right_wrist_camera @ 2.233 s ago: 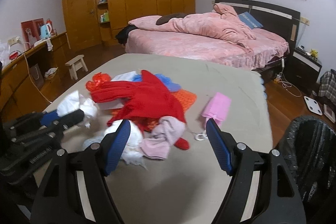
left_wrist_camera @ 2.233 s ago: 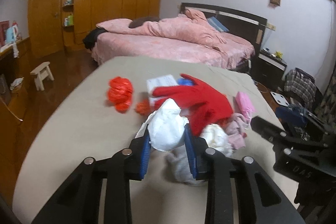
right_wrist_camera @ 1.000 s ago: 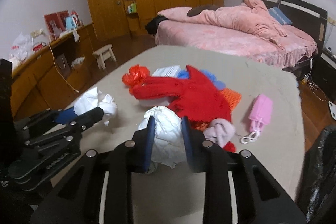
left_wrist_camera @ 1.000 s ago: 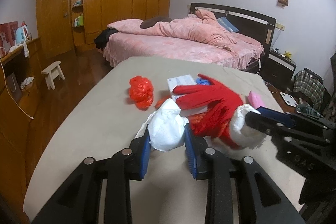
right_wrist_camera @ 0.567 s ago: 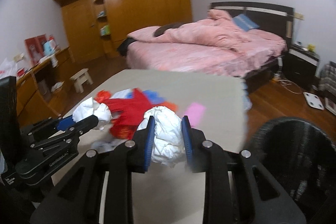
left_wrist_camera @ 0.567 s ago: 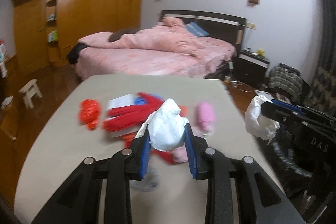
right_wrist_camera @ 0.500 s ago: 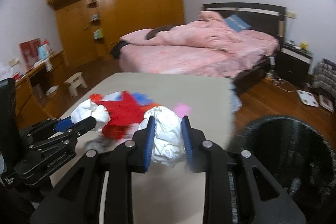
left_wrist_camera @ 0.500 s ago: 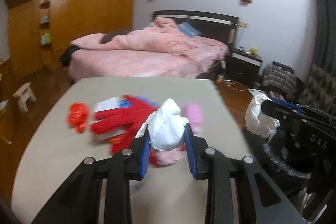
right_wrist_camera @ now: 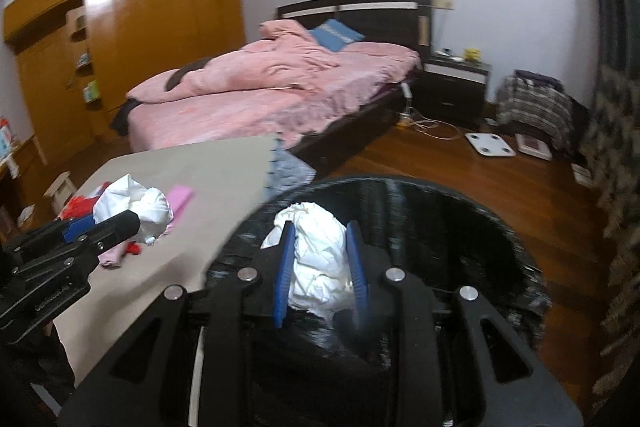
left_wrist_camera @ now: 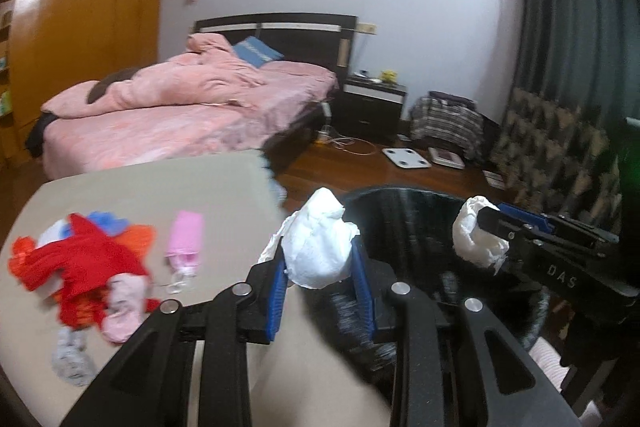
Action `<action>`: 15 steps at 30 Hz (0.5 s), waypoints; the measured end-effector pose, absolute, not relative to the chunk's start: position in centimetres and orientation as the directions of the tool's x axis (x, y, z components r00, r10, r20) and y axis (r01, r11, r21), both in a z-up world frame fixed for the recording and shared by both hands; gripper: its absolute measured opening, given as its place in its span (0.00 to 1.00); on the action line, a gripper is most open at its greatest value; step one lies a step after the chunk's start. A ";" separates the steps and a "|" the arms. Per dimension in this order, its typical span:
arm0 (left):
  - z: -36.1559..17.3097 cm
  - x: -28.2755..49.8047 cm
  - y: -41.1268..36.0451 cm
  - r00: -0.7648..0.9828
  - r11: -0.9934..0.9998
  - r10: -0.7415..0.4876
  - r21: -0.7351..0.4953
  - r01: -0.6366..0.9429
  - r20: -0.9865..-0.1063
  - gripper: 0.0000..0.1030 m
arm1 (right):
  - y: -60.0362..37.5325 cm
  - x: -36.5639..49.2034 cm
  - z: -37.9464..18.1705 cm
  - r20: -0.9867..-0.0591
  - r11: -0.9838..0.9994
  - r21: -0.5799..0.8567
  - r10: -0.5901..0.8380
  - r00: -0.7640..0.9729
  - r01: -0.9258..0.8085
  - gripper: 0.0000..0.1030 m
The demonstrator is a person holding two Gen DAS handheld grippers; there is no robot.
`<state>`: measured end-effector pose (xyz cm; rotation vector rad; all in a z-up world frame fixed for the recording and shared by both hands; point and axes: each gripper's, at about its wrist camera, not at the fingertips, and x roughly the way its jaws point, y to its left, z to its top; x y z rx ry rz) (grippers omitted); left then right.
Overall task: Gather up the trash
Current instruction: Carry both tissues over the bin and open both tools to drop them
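Progress looks about midway, judging by the scene: right gripper (right_wrist_camera: 320,263) clamps a white paper wad (right_wrist_camera: 318,259) directly above the black bin (right_wrist_camera: 500,227), unreleased; left gripper (left_wrist_camera: 320,267) pinches another wad (left_wrist_camera: 320,247) near the bin's rim. Beside the bin, the beige table (left_wrist_camera: 160,187) holds red cloth (left_wrist_camera: 80,259), a pink pouch (left_wrist_camera: 184,239) and grey scrap (left_wrist_camera: 72,359). Beyond the bin, a pink bed (left_wrist_camera: 180,107).

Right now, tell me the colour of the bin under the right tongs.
Black: the bin has a glossy black liner, clearest in the right wrist view.
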<state>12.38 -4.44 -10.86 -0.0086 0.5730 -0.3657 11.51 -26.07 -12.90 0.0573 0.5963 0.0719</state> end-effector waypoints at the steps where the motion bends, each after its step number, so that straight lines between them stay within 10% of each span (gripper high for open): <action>1: -10.8 12.6 -5.1 0.773 0.931 -0.351 -0.110 0.348 -0.528 0.29 | -26.8 11.5 -13.0 -0.560 0.997 0.074 0.070 0.826 -0.035 0.25; 7: -10.4 13.9 -9.2 0.739 0.894 -0.429 -0.130 0.428 -0.520 0.34 | -29.7 11.2 -13.6 -0.565 0.996 0.078 0.009 0.825 0.043 0.30; 10: -10.5 14.2 -10.0 0.729 0.882 -0.455 -0.149 0.447 -0.511 0.64 | -30.8 11.0 -13.7 -0.561 0.993 0.080 -0.023 0.828 0.081 0.48; 15: -10.4 13.8 -9.0 0.744 0.892 -0.439 -0.147 0.427 -0.503 0.73 | -30.8 10.4 -13.3 -0.533 0.992 0.056 -0.064 0.844 0.111 0.79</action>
